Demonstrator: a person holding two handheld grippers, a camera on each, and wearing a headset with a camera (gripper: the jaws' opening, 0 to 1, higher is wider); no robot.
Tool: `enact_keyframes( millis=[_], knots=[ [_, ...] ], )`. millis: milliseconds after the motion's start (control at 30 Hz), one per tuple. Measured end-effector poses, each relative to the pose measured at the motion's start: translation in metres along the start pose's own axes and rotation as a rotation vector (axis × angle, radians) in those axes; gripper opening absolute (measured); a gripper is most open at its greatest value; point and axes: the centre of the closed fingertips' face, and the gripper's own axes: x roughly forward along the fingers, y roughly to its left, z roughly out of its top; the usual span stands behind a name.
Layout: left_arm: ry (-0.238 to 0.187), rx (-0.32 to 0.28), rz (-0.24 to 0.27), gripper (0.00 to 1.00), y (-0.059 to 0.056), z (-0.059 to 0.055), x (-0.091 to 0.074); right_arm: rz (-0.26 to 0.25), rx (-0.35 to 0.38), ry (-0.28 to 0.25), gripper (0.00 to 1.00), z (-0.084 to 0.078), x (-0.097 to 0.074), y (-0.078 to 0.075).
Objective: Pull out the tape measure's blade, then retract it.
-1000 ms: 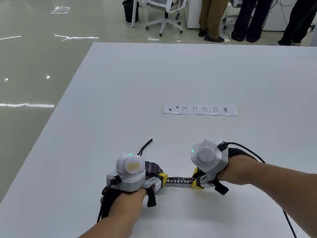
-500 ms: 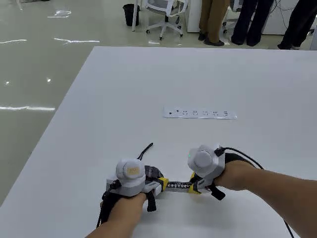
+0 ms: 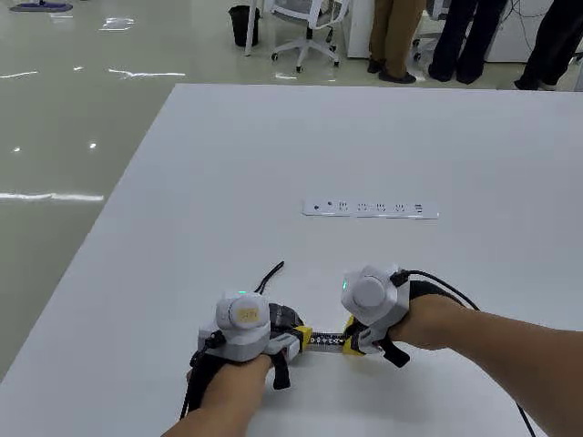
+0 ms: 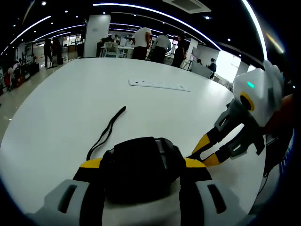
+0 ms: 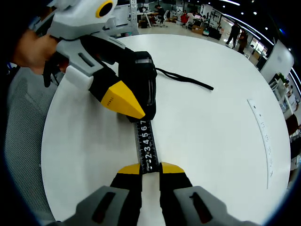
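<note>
- Head view: tape measure case [image 3: 282,319] low on white counter [image 3: 364,137], clamped in left tool [image 3: 293,330]. Short run of blade [image 3: 325,340] out sideways to right tool [image 3: 351,344]. Tools close together. Power strip [image 3: 369,208] well beyond.
- Left gripper view: jaws closed down to width of black case [image 4: 141,165], one yellow tip on each side. Wrist strap [image 4: 106,132] loose on counter ahead. Right tool [image 4: 203,153] in from right, near case.
- Right gripper view: jaws nearly together, pinched on blade [image 5: 146,146] at its free end. Numbered blade dead ahead along tool's own axis, straight into case [image 5: 141,80], flat on counter.
- Judgement: long axis of blade on line joining both tools, case directly forward of right tool. Cannot tell whether pull-out or retraction in hand. Either way, travel best kept along that line, with risk of kinked blade otherwise.
</note>
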Motion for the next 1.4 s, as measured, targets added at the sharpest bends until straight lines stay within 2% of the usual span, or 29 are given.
enact_keyframes(
  millis=[600, 1400],
  knots=[
    [0.000, -0.002, -0.002, 0.60, 0.000, 0.000, 0.000, 0.010, -0.015, -0.017, 0.13, 0.015, 0.007, 0.002],
    [0.003, -0.008, -0.005, 0.60, 0.001, 0.000, 0.000, 0.020, 0.001, -0.049, 0.13, 0.032, 0.016, 0.004]
  ],
)
